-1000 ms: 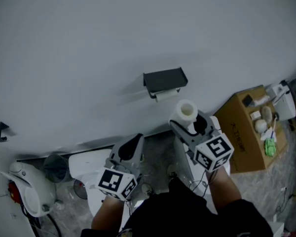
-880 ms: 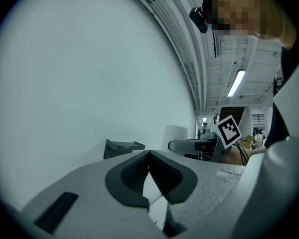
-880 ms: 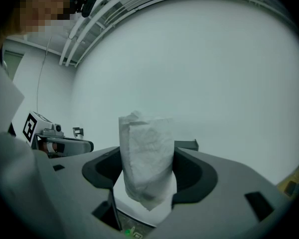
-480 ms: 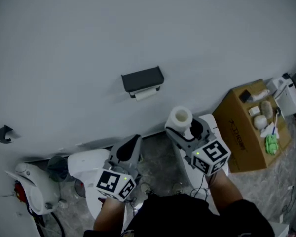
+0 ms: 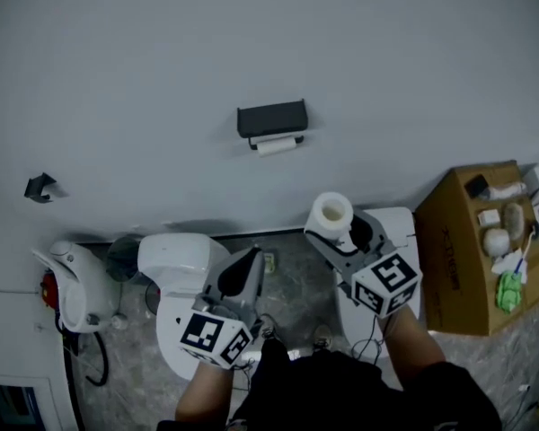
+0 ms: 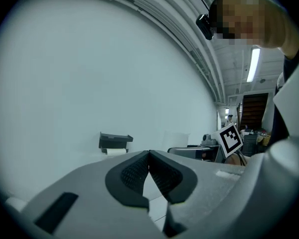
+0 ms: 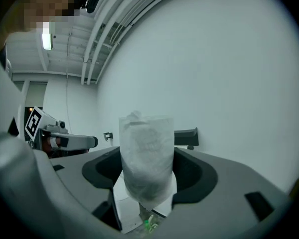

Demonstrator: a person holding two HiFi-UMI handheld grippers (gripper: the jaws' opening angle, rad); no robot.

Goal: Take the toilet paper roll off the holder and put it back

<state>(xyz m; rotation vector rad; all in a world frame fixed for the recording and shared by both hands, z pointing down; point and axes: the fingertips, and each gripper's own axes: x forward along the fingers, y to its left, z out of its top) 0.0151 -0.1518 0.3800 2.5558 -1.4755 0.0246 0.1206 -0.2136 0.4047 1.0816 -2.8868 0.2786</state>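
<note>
My R tool [image 5: 334, 232] grips the TP roll [image 5: 331, 210], upright; L tool [image 5: 249, 260] pinched shut, empty; holder [image 5: 271, 120] well apart.

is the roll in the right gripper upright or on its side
Upright: the toilet paper roll stands on end between the right gripper's jaws, core hole up in the head view.

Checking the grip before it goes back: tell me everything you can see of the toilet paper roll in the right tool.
The toilet paper roll is a white cylinder with a hollow core open at its top. Up close it looks wrapped in crinkled, translucent film, bunched on top. It stands upright between the jaws of the right tool, whose dark pads press its sides. It is held in the air, clear of the wall; nothing else touches it.
</note>
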